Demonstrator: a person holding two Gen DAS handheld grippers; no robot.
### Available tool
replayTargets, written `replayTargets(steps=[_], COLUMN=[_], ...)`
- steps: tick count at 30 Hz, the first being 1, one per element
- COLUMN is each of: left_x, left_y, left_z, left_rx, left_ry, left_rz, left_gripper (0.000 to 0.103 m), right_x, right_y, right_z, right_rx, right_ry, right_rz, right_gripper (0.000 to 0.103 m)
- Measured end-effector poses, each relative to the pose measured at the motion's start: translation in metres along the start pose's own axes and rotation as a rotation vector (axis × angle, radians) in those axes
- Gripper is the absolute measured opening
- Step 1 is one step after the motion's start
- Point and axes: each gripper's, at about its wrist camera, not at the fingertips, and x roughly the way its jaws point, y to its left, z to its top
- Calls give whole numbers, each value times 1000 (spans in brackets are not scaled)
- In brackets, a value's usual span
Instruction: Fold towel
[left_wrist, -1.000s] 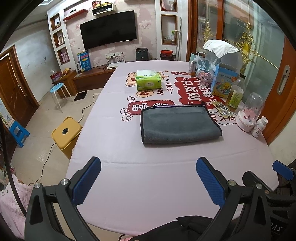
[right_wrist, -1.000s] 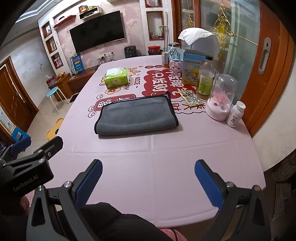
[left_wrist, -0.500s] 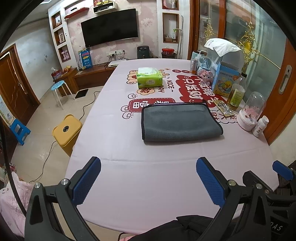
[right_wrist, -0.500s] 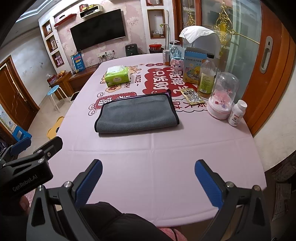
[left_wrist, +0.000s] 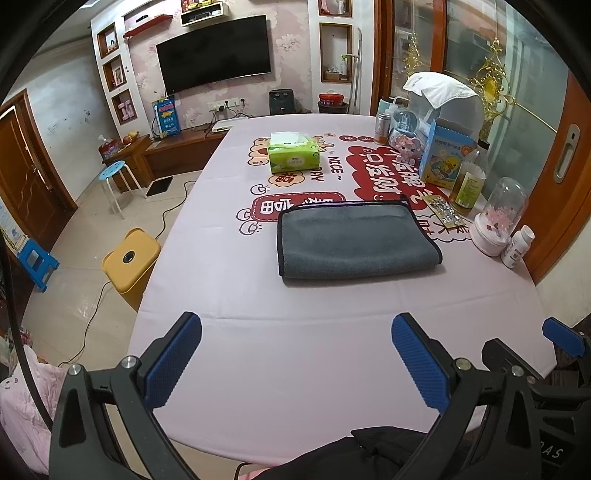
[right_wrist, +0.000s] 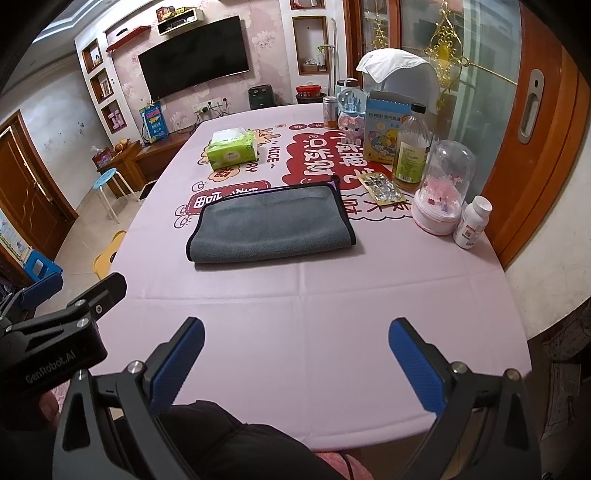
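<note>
A grey towel (left_wrist: 354, 240) with a dark trim lies folded flat in the middle of the pink table; it also shows in the right wrist view (right_wrist: 271, 225). My left gripper (left_wrist: 295, 354) is open and empty, held over the near part of the table, well short of the towel. My right gripper (right_wrist: 295, 358) is open and empty too, beside the left one, which shows at the left edge of the right wrist view (right_wrist: 55, 317). Neither gripper touches the towel.
A green tissue pack (left_wrist: 293, 153) sits behind the towel. Bottles, a box, a glass dome (left_wrist: 498, 218) and a white pill bottle (left_wrist: 517, 247) crowd the table's right side. A yellow stool (left_wrist: 129, 262) stands on the floor left of the table.
Both grippers have risen or tilted slightly, so the towel sits a little lower in both views. The towel has not moved and both grippers stay open.
</note>
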Motion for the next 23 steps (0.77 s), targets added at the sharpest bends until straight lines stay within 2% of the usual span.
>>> replayTargets(steps=[23], left_x=[1], left_y=[-2], left_z=[-1], left_rx=[6], left_ry=[9], left_rz=[-4], left_gripper=[102], right_x=[3], right_y=[-2], right_z=[-3], right_rx=[2], right_ry=[6], right_rz=[-2], right_gripper=[100])
